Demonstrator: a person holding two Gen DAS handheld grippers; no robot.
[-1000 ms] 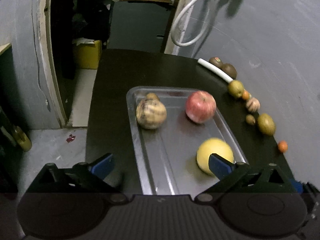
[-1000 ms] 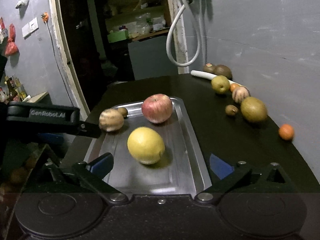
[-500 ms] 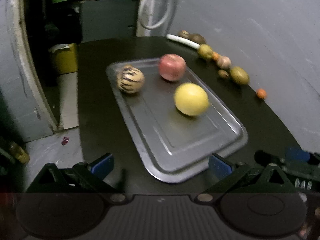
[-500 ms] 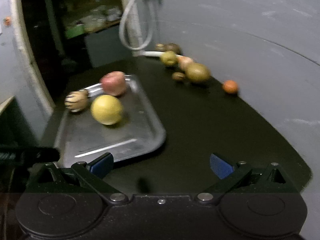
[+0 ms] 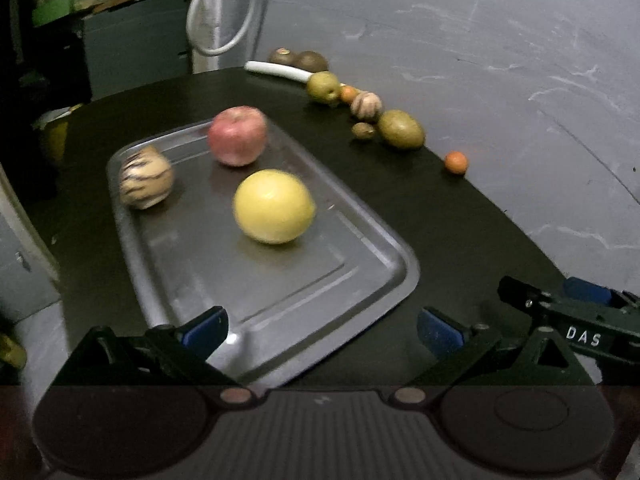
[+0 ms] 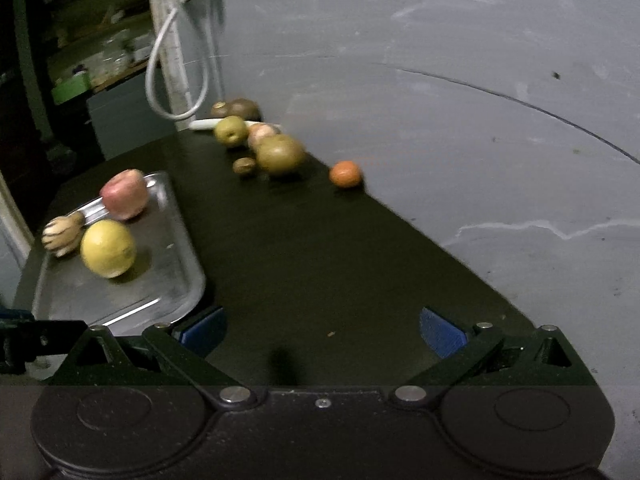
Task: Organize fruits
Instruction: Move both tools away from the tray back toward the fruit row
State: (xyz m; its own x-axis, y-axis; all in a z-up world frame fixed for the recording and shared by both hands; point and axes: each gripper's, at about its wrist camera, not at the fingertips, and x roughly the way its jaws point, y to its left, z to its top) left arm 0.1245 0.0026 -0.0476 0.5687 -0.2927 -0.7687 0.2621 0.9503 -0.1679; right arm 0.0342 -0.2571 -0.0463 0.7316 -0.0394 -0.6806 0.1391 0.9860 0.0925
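While both views are slightly motion-blurred, I can log the layout. The metal tray (image 5: 384, 276) sits on the dark table (image 6: 320, 248) toward its left side and holds three fruits: a yellow citrus (image 5: 274, 206) near its middle, a red apple (image 5: 237, 135) at the far end, and a striped melon-like fruit (image 5: 146, 180) at the far left corner. I read all three as resting apart from one another.

Loose fruit lines the right edge of the table against the grey wall (image 6: 460, 80): a small orange (image 6: 345, 173) nearest, then a large green-brown fruit (image 6: 280, 154) with a small brown one (image 6: 244, 166) just beside it on its left, a pale striped fruit (image 5: 365, 105), a green pear-like fruit (image 6: 231, 131), and two dark brown fruits (image 5: 298, 60) at the far end behind a white tube (image 5: 278, 71). A white hose (image 6: 168, 68) loops down the wall beyond.

My left gripper (image 5: 320, 326) hangs over the tray's near edge, jaws spread, empty. My right gripper (image 6: 322, 330) is over bare table right of the tray, jaws spread, empty; nothing stands between it and the loose fruit.

Writing: "DAS" in white on the right gripper's body, seen from the left wrist view.
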